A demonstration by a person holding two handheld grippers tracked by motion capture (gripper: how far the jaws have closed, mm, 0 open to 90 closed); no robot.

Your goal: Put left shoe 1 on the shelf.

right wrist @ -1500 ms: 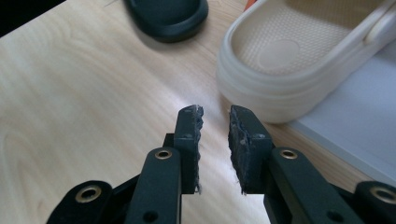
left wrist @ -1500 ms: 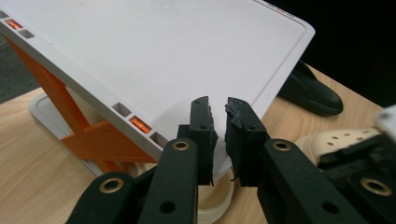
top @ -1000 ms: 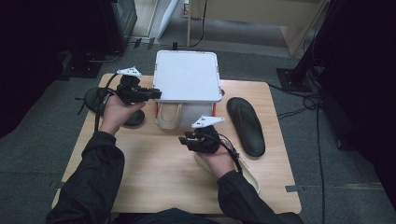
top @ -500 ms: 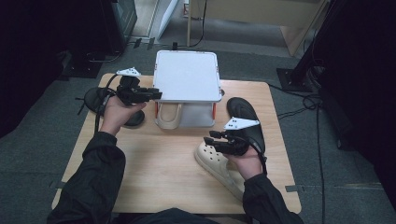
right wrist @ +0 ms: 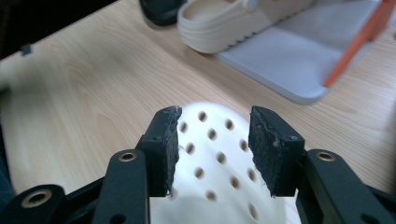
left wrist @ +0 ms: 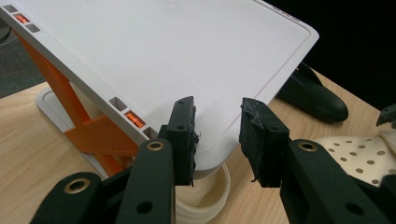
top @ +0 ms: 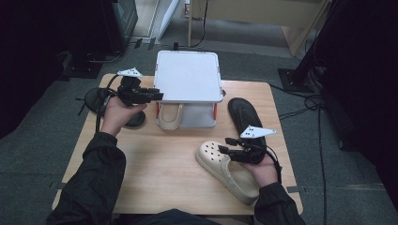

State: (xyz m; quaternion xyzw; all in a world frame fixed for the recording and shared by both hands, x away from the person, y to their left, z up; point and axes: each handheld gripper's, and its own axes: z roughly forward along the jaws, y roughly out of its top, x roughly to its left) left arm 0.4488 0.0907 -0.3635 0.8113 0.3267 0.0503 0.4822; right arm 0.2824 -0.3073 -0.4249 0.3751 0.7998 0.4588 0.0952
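While my right gripper [top: 224,146] hangs low over the toe of the cream clog [top: 225,168], its fingers [right wrist: 164,140] are apart with nothing clamped. In the right gripper view the perforated toe cap [right wrist: 215,177] sits right under and between them; I cannot tell if the pads touch it. That clog lies flat on the tabletop [top: 155,168] at the near right, toe pointing toward the middle, heel toward my right hand [top: 263,171].

My left gripper [top: 157,96] is up at the left edge of the white rack [top: 187,75], fingers [left wrist: 184,135] apart and empty. In the left gripper view the near corner of the rack's top shelf [left wrist: 177,60] lies just beyond and between the fingertips, not gripped. A second cream clog [top: 169,116] sits on the rack's lower tray under that shelf, heel strap facing me; the right gripper view shows it on the grey tray [right wrist: 289,60] beside an orange strut [right wrist: 359,42].

A black shoe [top: 248,117] lies on the tabletop right of the rack, just beyond my right gripper. Another black shoe [top: 96,101] lies at the left edge, behind my left hand [top: 119,115].
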